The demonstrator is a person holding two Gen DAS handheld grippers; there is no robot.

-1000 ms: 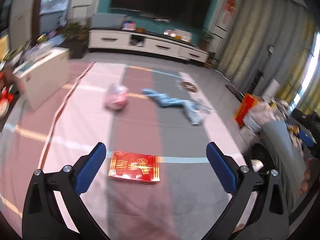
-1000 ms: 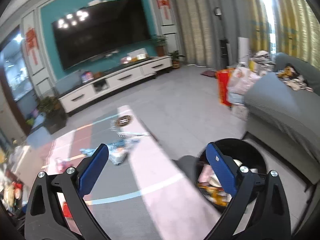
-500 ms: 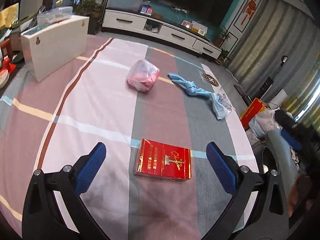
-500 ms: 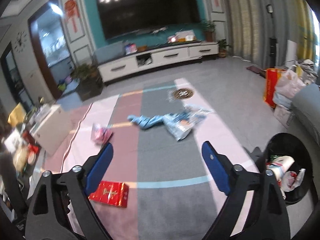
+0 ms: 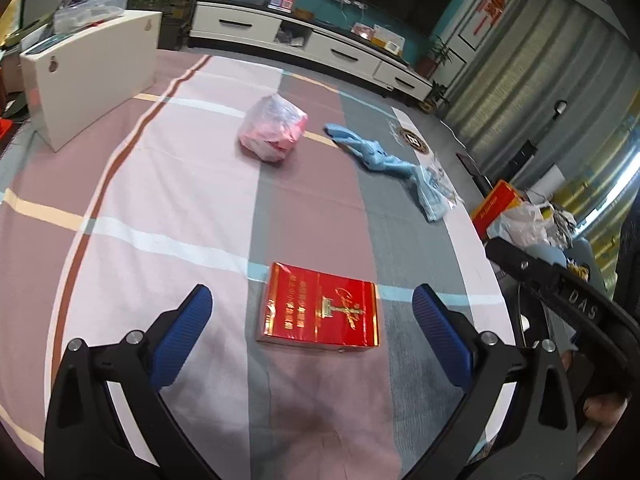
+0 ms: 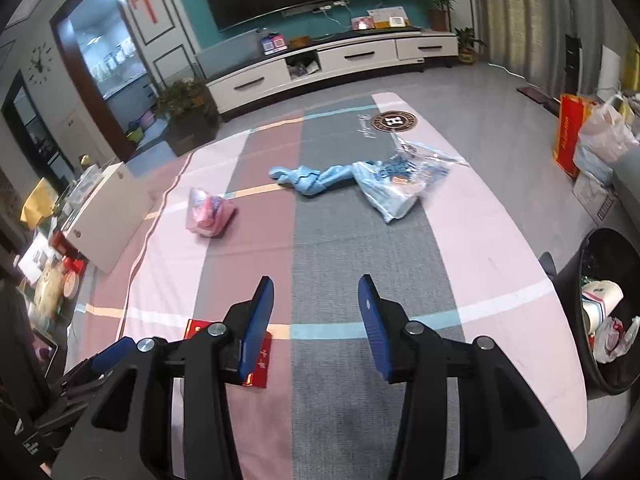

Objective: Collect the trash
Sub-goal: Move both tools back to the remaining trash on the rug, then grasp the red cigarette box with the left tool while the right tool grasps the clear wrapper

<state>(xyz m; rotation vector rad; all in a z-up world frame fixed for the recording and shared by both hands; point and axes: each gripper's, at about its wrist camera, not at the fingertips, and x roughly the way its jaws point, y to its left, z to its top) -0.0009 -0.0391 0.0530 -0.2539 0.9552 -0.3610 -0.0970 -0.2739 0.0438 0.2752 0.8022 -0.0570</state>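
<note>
A flat red box with gold print lies on the striped cloth, just beyond my left gripper, whose blue pads stand wide open on either side of it without touching. Farther off lie a pink plastic bag and a twisted blue cloth with a clear wrapper. My right gripper hovers over the grey stripe with its jaws closing and nothing between them. The red box shows partly behind its left finger. The pink bag and blue cloth with wrapper lie ahead. A black bin holding trash stands at right.
A white box stands on the cloth's left edge, with clutter beside it. A white TV cabinet lines the far wall. A red bag and plastic bags sit at right, near a grey sofa. The right gripper's frame shows at right.
My right gripper swung from the bin toward the cloth and its jaws narrowed. My left gripper dropped closer to the red box, still wide open.
</note>
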